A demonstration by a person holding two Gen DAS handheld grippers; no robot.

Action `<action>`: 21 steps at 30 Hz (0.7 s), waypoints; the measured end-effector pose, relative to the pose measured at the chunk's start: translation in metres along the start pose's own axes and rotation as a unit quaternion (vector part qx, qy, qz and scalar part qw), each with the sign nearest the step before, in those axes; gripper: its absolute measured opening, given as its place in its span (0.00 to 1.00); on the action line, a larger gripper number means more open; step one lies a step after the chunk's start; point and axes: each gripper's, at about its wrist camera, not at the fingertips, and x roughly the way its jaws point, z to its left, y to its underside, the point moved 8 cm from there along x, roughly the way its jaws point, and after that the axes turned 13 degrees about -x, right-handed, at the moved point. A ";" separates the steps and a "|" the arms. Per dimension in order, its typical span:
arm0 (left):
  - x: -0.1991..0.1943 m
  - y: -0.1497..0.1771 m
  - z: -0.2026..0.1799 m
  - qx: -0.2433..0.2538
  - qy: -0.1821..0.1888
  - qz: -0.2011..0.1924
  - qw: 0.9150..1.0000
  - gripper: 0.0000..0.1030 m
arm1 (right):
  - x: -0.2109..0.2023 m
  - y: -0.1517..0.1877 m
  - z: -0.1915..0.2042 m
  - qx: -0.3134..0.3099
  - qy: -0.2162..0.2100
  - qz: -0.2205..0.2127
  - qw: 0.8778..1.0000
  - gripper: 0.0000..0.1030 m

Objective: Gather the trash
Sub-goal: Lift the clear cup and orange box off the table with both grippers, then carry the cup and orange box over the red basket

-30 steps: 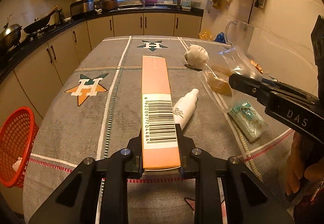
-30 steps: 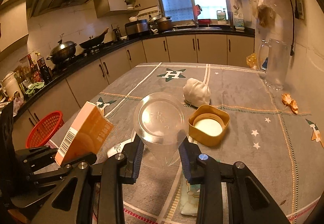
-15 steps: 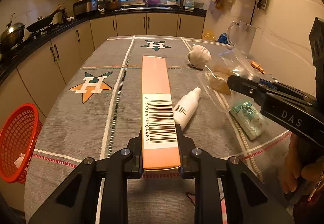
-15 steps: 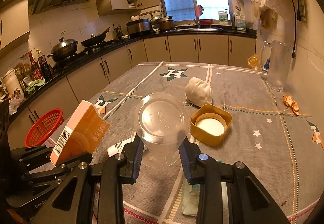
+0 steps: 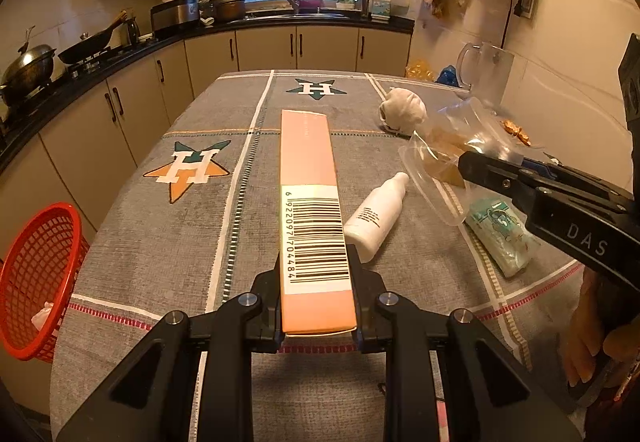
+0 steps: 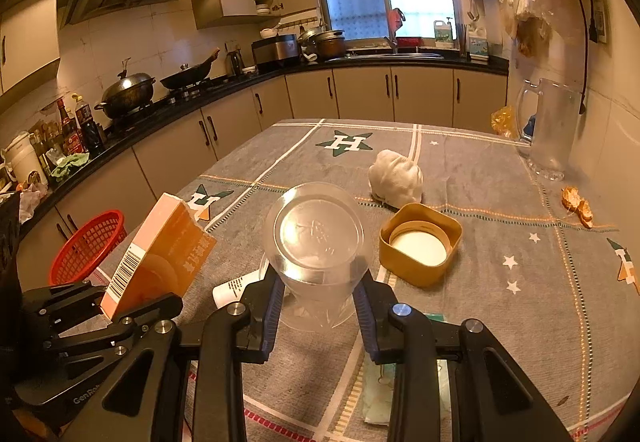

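My left gripper (image 5: 316, 282) is shut on a long orange box (image 5: 310, 194) with a barcode and holds it above the table's near edge; the box also shows in the right wrist view (image 6: 160, 246). My right gripper (image 6: 318, 294) is shut on a clear plastic cup (image 6: 316, 242), held above the table; it also shows in the left wrist view (image 5: 452, 170). A red mesh basket (image 5: 36, 278) stands on the floor at the left, with white trash inside. A white bottle (image 5: 376, 218), a green packet (image 5: 500, 234) and a white crumpled wad (image 6: 396, 178) lie on the table.
A square yellow lid (image 6: 420, 244) lies right of the cup. A glass jug (image 6: 548, 130) stands at the far right by the wall, with orange peel (image 6: 576, 202) nearby. Kitchen counters and cabinets (image 5: 132, 102) run along the left and the back.
Both grippers have drawn back slightly from the table with their loads; the basket shows a little more in the left wrist view. Grips are unchanged.
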 end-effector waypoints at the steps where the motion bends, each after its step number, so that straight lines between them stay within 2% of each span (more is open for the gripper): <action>1: -0.001 0.000 0.000 -0.001 0.000 0.000 1.000 0.22 | 0.000 0.001 0.000 0.001 0.000 0.001 1.000 0.35; 14: -0.014 0.002 0.014 -0.008 -0.015 -0.011 1.000 0.22 | 0.000 0.000 0.001 -0.003 0.012 0.001 1.000 0.35; 21: -0.025 0.005 0.028 -0.013 -0.022 -0.015 1.000 0.22 | -0.004 -0.002 -0.007 0.035 0.008 0.005 0.999 0.35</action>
